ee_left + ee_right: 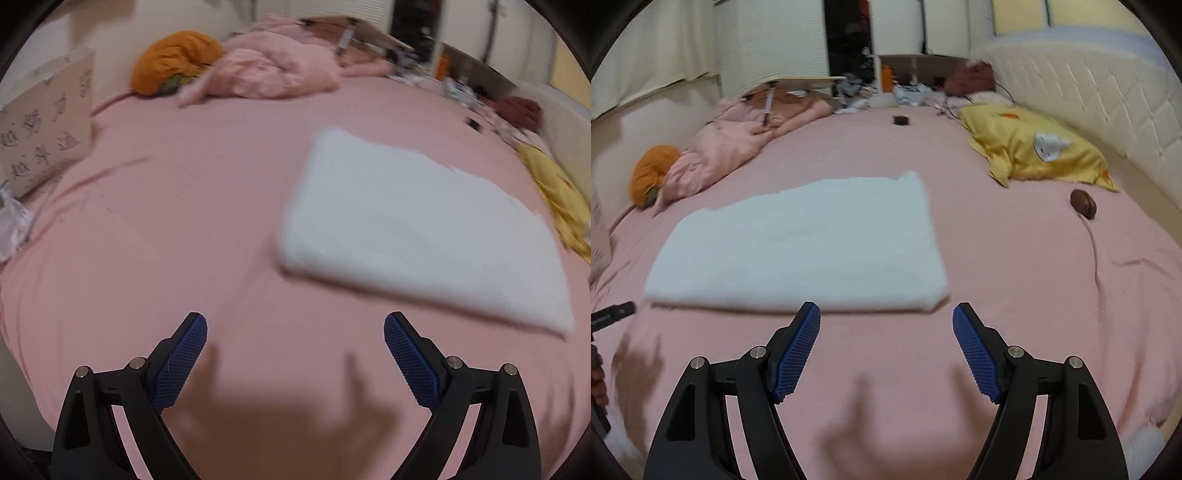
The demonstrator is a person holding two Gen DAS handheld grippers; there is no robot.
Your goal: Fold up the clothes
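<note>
Folded white towel [798, 243] flat mid-bed on pink sheet [1015, 258], near its front edge. Left gripper [295, 325] and right gripper [886, 314] both spread wide, empty, above bare sheet.

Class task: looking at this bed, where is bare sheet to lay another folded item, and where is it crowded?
Bare pink sheet lies between the folded white towel and yellow pillow, and left of the towel toward the printed cardboard box. The far end is crowded: crumpled pink duvet, orange cushion.
</note>
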